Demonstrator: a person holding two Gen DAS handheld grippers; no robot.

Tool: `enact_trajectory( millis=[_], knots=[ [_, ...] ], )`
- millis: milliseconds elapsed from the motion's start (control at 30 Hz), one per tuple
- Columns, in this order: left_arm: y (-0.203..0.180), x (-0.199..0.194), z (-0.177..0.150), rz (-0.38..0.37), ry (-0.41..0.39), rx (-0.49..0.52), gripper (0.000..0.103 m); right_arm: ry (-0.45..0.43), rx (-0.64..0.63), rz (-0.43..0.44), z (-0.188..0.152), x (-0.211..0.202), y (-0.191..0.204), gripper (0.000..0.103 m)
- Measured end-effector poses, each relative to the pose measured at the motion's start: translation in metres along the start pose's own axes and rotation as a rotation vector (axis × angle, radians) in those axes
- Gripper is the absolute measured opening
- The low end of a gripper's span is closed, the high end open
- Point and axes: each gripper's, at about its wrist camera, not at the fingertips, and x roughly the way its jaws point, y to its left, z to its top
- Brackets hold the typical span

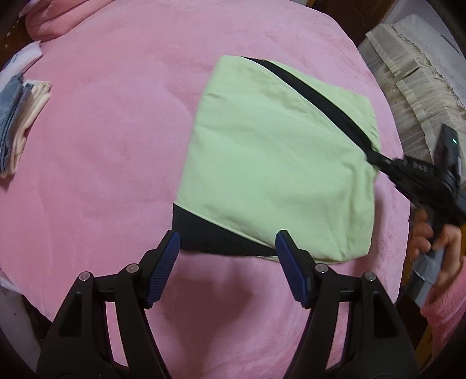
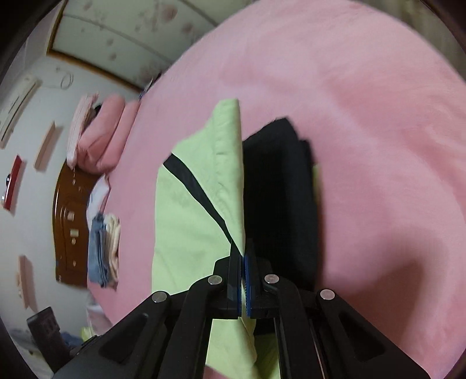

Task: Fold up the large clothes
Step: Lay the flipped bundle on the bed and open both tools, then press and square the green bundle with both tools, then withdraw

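A light green garment (image 1: 271,163) with a black stripe and a black lower part lies partly folded on the pink bed (image 1: 116,131). My left gripper (image 1: 227,247) is open and empty, hovering just in front of the garment's black near edge. My right gripper (image 1: 378,159) comes in from the right and is shut on the garment's right edge where the black stripe ends. In the right wrist view the right gripper (image 2: 243,256) pinches the green fabric (image 2: 186,218), which is lifted as a fold; the black part (image 2: 279,189) lies to its right.
A small stack of folded clothes (image 1: 17,122), blue and cream, lies at the bed's left edge. Pink pillows (image 1: 55,20) sit at the far left corner. A beige covered piece of furniture (image 1: 413,78) stands to the right of the bed. A wooden headboard (image 2: 70,227) shows in the right wrist view.
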Motion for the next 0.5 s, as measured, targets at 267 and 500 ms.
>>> enact_trajectory(
  millis=[267,500],
  knots=[
    [0.000,0.022,0.012,0.075,0.062,0.051,0.066,0.052,0.158,-0.153,-0.023,0.049,-0.056,0.000],
    [0.017,-0.003,0.035,0.123,0.013,0.058,0.062,-0.002,-0.035,-0.391,-0.040,0.056,-0.015,0.006]
  ],
)
